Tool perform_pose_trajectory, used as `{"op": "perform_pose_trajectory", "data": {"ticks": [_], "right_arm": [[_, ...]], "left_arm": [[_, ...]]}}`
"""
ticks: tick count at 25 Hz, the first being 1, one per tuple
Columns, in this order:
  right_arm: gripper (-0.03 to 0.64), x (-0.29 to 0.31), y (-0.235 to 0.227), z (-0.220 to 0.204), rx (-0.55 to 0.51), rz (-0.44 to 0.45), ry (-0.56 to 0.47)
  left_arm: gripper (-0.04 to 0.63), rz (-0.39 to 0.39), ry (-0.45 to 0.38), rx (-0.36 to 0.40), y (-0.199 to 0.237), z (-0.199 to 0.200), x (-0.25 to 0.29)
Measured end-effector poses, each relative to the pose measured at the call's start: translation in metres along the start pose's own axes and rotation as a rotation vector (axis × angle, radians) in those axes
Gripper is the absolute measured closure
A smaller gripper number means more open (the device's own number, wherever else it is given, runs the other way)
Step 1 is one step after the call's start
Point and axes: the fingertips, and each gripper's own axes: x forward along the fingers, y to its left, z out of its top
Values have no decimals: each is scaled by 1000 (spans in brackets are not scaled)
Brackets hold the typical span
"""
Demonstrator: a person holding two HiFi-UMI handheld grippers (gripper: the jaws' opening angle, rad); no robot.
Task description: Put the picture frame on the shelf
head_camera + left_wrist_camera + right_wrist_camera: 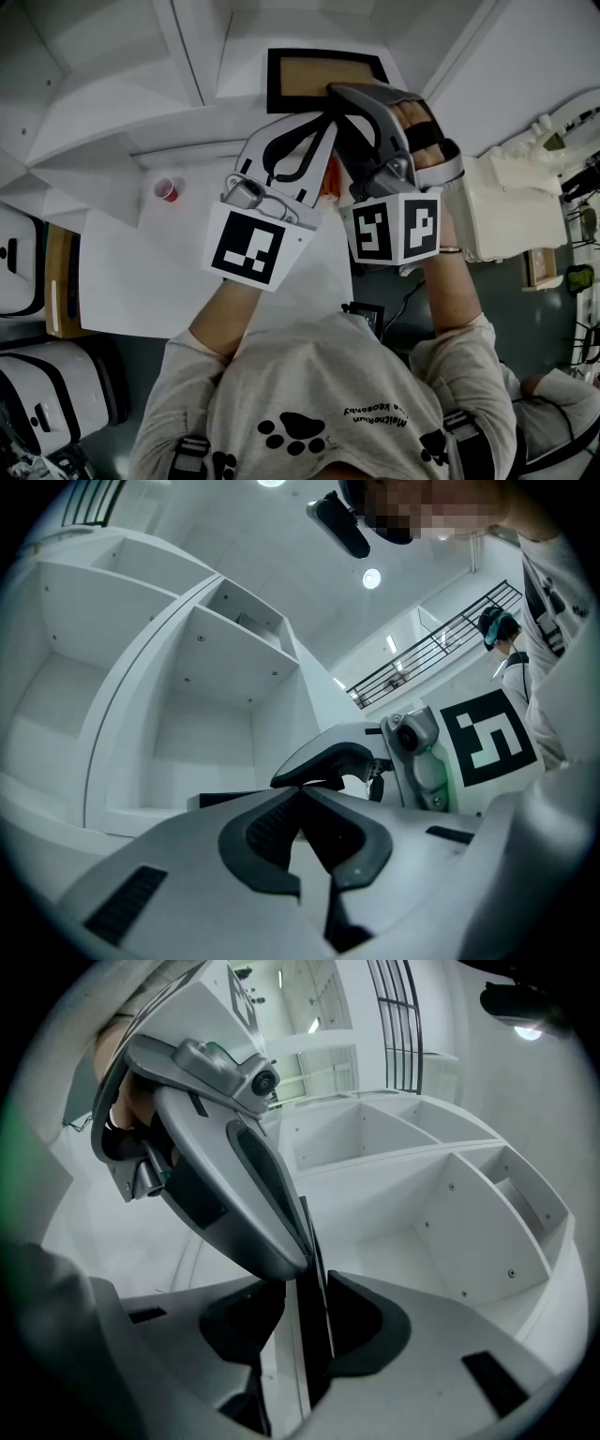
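The picture frame [323, 79], black-rimmed with a brown panel, lies on a board of the white shelf unit [169, 103]. My right gripper [339, 92] reaches over its near edge. In the right gripper view the frame [313, 1283] stands edge-on between the jaws; a pale gap shows on its left side, so my right gripper [305, 1290] is open around it. My left gripper [327, 125] is shut with nothing in it, and its tip [289, 1252] sits close against the frame's left face. In the left gripper view, my left gripper [300, 795] shows its pads meeting.
A small red cup [167, 189] stands on the white surface at left. White cases [26, 258] sit at the left edge and a white machine [506, 202] at right. Open shelf compartments [450, 1208] lie ahead. A person [511, 658] stands in the background.
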Motion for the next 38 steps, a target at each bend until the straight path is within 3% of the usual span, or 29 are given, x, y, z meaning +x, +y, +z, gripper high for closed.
{"op": "perform_pose_trajectory", "data": {"ticks": [17, 29, 33, 38], "right_arm": [[456, -11, -6, -14, -50, -38, 40], [456, -13, -6, -21, 16, -58, 59], [526, -14, -11, -21, 67, -78, 52], [532, -15, -14, -20, 98, -92, 46]], "left_arm": [[575, -25, 1, 7, -1, -2, 15], [575, 5, 8, 8, 10, -10, 24], [575, 11, 10, 14, 12, -10, 25], [575, 21, 14, 28, 14, -9, 27]]}}
